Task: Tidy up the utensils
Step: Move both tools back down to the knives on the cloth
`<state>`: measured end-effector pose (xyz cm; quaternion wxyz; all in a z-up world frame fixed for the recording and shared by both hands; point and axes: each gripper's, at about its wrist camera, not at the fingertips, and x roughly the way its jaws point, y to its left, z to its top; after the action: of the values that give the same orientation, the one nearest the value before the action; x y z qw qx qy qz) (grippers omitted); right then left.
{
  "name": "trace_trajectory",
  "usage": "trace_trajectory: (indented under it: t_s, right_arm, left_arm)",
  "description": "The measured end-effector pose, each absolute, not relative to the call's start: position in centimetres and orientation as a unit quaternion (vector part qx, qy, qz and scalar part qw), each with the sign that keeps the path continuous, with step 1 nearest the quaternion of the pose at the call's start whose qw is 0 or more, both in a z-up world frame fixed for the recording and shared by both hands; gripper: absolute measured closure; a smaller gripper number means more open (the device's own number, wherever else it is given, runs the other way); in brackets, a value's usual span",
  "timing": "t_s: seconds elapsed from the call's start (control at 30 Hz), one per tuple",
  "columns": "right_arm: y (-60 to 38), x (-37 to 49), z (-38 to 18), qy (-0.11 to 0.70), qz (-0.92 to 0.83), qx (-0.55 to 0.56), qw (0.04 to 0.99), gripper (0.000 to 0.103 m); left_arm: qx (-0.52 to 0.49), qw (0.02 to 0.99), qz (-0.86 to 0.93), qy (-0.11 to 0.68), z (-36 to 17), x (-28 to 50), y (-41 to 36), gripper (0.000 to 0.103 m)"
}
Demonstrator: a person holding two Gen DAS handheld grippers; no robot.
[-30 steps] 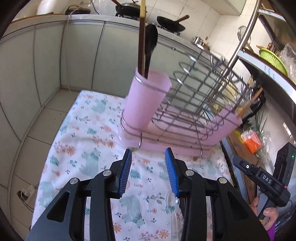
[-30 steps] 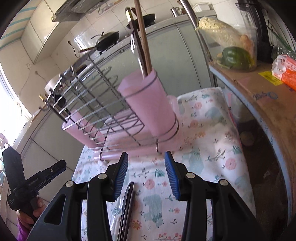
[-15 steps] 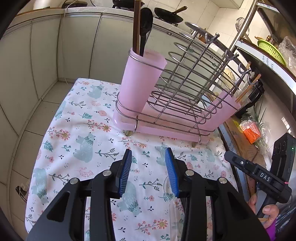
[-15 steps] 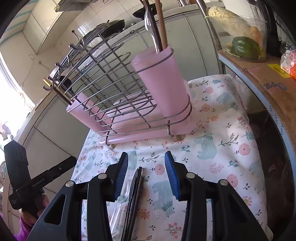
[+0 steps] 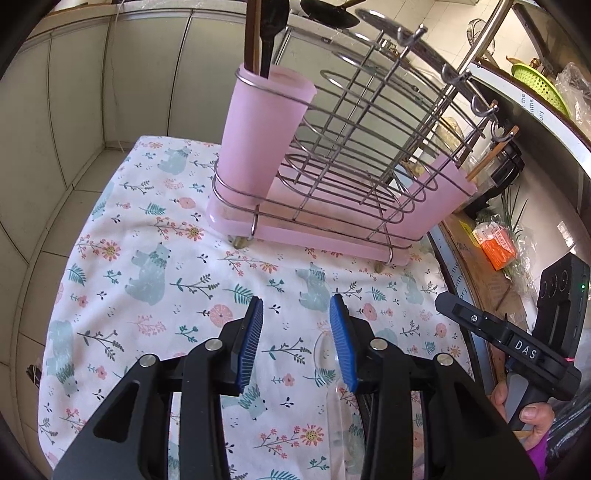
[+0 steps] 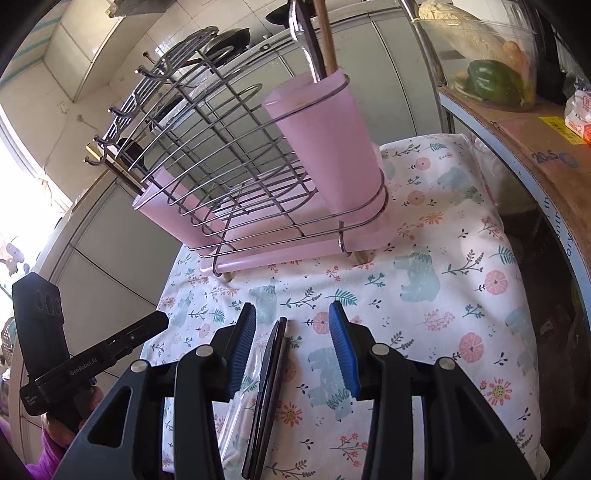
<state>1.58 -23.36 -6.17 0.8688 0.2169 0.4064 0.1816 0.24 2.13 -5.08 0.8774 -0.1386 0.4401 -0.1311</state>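
A wire rack [image 5: 369,155] on a pink tray stands on the floral cloth [image 5: 155,266]. Its near pink cup [image 5: 266,125] holds brown chopsticks [image 5: 253,37] and a black spoon [image 5: 273,33]. My left gripper [image 5: 295,343] hovers open over the cloth, empty, with a clear plastic spoon [image 5: 325,354] lying under its right finger. In the right wrist view, my right gripper [image 6: 291,347] is open above dark chopsticks [image 6: 269,387] that lie flat on the cloth between its jaws, untouched. The clear spoon [image 6: 240,406] lies just left of them. The pink cup [image 6: 325,136] stands beyond.
A second pink cup [image 5: 443,184] at the rack's far end holds a wooden stick [image 5: 487,158]. A shelf with a cardboard box [image 6: 535,155] and a bag of vegetables [image 6: 491,77] runs along the right. Grey cabinet fronts [image 5: 74,92] stand behind the cloth-covered table.
Both views have tipped downward, so the rack sits higher in frame and more of the cloth and the lying utensils shows. The left gripper has sunk a little. Jaws unchanged.
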Motion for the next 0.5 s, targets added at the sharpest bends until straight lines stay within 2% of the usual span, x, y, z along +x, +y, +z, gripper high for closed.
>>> trace_trajectory:
  t_s: [0.5]
  right_arm:
    - [-23.7,2.2,-8.5,0.446,0.197,0.247,0.837,0.062]
  left_arm:
    - [-0.147,0.805,-0.172,0.548,-9.8,2.1,-1.1,0.066]
